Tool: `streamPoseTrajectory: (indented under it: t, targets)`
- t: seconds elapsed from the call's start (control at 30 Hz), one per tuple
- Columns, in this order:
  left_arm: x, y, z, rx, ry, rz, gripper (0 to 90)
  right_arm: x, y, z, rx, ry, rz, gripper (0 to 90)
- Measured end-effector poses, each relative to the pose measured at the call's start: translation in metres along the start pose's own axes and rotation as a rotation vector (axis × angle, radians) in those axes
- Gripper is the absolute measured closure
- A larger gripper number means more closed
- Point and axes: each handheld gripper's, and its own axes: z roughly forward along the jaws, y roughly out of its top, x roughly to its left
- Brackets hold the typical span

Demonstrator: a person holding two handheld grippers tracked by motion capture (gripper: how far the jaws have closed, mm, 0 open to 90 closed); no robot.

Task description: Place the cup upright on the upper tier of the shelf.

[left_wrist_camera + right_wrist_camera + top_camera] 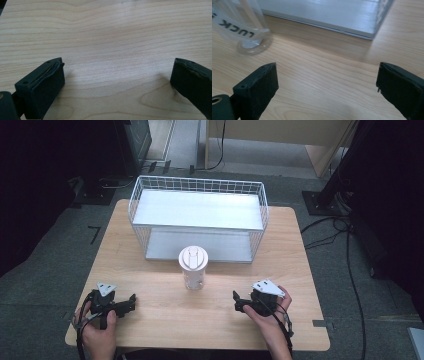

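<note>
Both tongs stand apart and empty: the left gripper (131, 300) rests over bare wood, the right gripper (236, 299) aims toward the cup (193, 268), mid-table before the wire basket (198, 185). Tall, clear, thin-walled plastic with a white lid, seemingly empty; a glancing jaw could tip it on the smooth wooden table (165, 312).

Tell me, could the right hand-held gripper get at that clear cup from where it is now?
Probably yes. The right hand-held gripper sits on the table with its jaws open and empty, and only bare wood lies between it and the cup. The wire basket stands behind the cup, out of the way.
</note>
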Motion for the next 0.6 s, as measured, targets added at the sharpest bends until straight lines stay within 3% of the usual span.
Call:
streamPoseTrajectory:
  t: [0.33,0.6]
  targets:
    - [0.0,0.0,0.0,0.001,-0.001,0.002,0.0,0.036,0.011,0.017,-0.02,0.08,-0.018,4.1]
    - [0.0,0.0,0.0,0.001,-0.001,0.001,0.0,0.059,0.019,0.029,-0.038,0.117,-0.042,4.7]
